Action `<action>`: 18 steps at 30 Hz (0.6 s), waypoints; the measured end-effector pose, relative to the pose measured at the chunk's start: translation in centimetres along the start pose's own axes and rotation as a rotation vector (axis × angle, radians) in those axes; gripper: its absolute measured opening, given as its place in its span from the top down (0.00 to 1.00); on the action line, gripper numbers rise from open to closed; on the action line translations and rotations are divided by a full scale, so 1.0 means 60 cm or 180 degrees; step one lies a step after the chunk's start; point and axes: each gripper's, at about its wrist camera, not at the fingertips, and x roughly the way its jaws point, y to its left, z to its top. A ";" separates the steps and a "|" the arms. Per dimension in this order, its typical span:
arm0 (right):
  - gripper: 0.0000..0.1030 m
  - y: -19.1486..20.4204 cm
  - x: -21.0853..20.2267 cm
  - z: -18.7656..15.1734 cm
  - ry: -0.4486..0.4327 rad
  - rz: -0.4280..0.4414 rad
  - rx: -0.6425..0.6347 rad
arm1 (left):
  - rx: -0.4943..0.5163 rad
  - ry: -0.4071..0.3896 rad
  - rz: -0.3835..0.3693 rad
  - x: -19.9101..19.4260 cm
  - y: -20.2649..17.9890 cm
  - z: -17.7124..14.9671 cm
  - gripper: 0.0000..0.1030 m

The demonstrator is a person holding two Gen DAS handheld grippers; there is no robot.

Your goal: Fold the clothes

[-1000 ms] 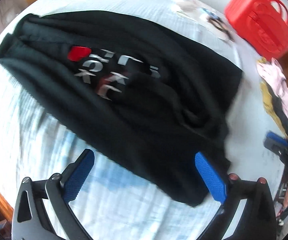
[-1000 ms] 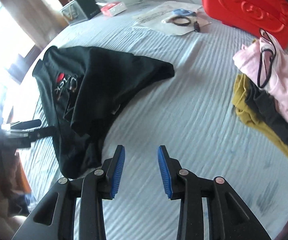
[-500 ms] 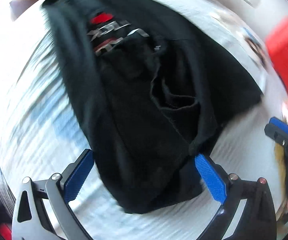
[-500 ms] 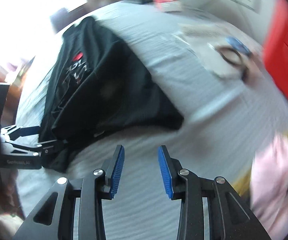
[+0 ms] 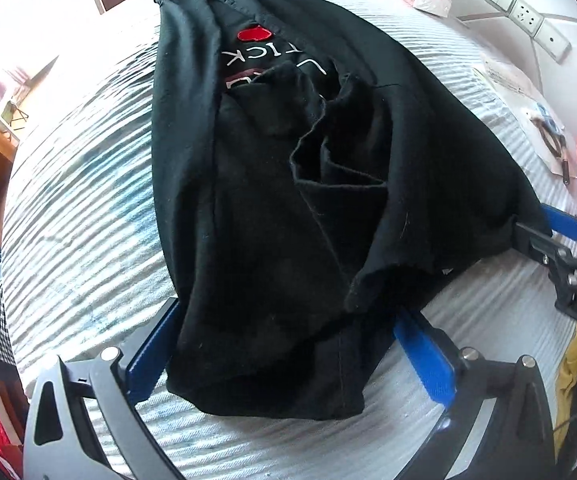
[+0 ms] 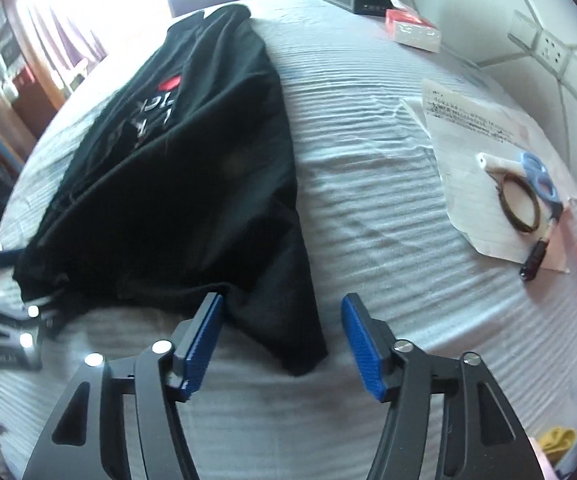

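Both claws at the black shirt's near hem

The right gripper [image 6: 282,346] is opening, a shirt [image 6: 192,184] corner between its 2 pads, unpinched. The left gripper [image 5: 288,356] gapes wide, straddling the hem. The shirt lies crumpled on the striped bedsheet [image 6: 368,208].

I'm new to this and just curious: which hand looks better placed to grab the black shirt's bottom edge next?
Probably the left gripper: its open jaws straddle the black shirt's hem. The right gripper, jaws opening, has only a corner between them.
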 end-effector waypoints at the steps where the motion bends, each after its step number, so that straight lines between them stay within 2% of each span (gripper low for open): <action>1: 0.36 0.000 0.000 -0.001 -0.0031 0.0014 0.0007 | 0.0004 -0.0002 -0.0014 0.000 0.002 -0.001 0.00; 6: 0.17 0.023 0.009 -0.009 -0.0094 -0.0015 -0.0228 | 0.0015 -0.0006 -0.0033 0.000 0.008 -0.002 0.00; 9: 0.08 0.032 0.016 -0.005 0.0011 -0.0004 -0.0292 | 0.0082 -0.0077 -0.0059 0.000 0.011 -0.006 0.00; 14: 0.07 0.034 0.024 0.007 0.0182 -0.0062 -0.0225 | 0.0114 -0.0089 -0.0072 0.005 -0.004 -0.005 0.01; 15: 0.13 0.034 0.022 0.006 0.0203 -0.0097 -0.0198 | 0.0116 -0.0086 -0.0069 0.004 -0.005 -0.004 0.04; 16: 0.21 0.038 0.016 0.005 0.0194 -0.0075 -0.0227 | 0.0123 -0.0090 -0.0056 -0.002 -0.002 -0.003 0.14; 17: 0.45 0.041 0.011 0.004 0.0185 -0.0052 -0.0257 | 0.0131 -0.0094 -0.0043 -0.008 0.000 -0.001 0.24; 18: 0.66 0.045 0.003 0.001 0.0173 0.0028 -0.0275 | 0.0142 -0.0094 -0.0030 -0.013 0.002 -0.001 0.26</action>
